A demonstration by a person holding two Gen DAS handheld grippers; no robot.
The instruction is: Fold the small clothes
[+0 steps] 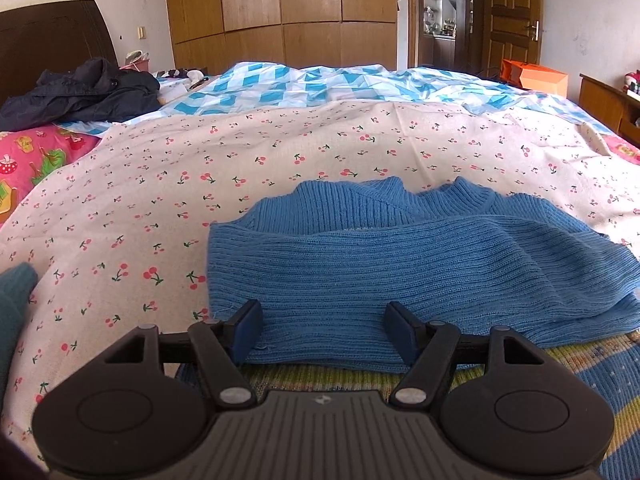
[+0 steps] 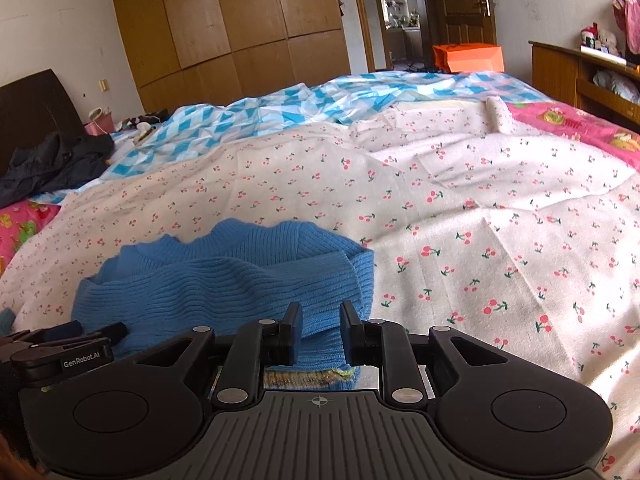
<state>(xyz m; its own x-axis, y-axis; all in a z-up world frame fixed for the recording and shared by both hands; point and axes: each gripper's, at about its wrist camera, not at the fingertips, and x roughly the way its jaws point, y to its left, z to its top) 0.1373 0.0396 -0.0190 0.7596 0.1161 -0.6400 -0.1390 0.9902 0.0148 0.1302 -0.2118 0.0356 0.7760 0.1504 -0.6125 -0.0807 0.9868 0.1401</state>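
A small blue ribbed knit sweater point(image 1: 384, 280) lies on the cherry-print sheet point(image 1: 160, 184), its sleeves folded across the body. Its near hem lies over a striped yellow-and-blue knit garment point(image 1: 540, 364). My left gripper point(image 1: 325, 330) is open, its fingers straddling the sweater's near hem. In the right wrist view the sweater point(image 2: 224, 280) sits ahead and left. My right gripper point(image 2: 320, 334) is open with a narrower gap, its fingers either side of the sweater's near right corner. The left gripper point(image 2: 76, 340) shows at the left edge of that view.
A blue checked quilt point(image 1: 304, 88) lies beyond the sheet. A dark jacket point(image 1: 84, 92) is heaped by the headboard at the left. A pink cartoon-print cover point(image 2: 580, 128) shows at the bed's edges. An orange bag point(image 2: 468, 58) stands past the bed. A teal cloth point(image 1: 14, 308) lies at my left.
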